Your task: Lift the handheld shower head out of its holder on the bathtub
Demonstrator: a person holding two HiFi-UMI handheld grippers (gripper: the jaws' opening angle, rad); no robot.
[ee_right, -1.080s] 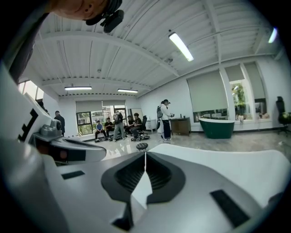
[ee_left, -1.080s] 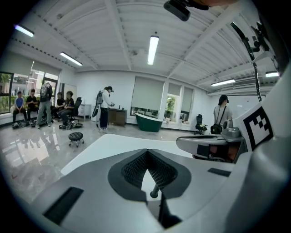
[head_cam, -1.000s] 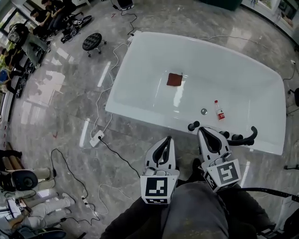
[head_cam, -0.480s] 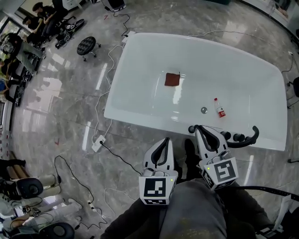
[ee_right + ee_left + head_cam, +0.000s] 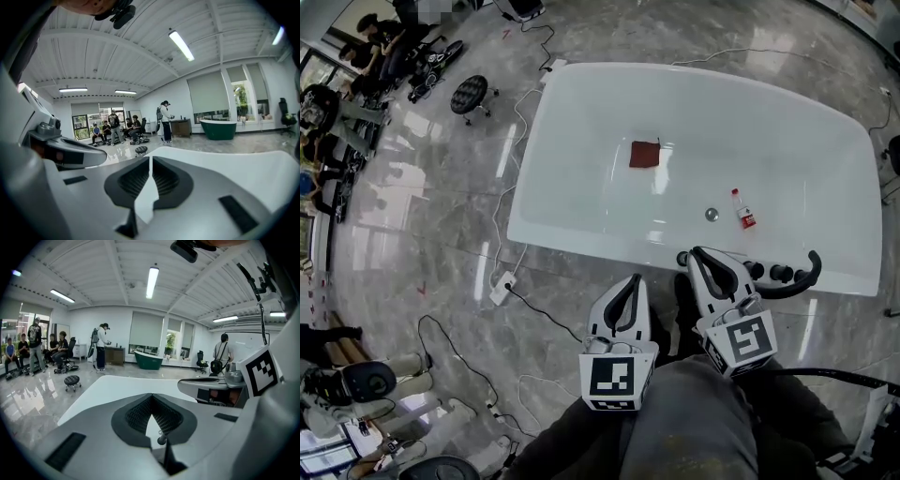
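Polished grey floor (image 5: 441, 206), white bathtub (image 5: 581, 234). Black shower head (image 5: 806, 272) sits on the near rim, 3 o'clock from the right gripper (image 5: 693, 252). Right and left gripper (image 5: 634, 279) both pinched closed, empty. Likely light, rigid, slick; best clamped mid-handle (image 5: 787, 289).
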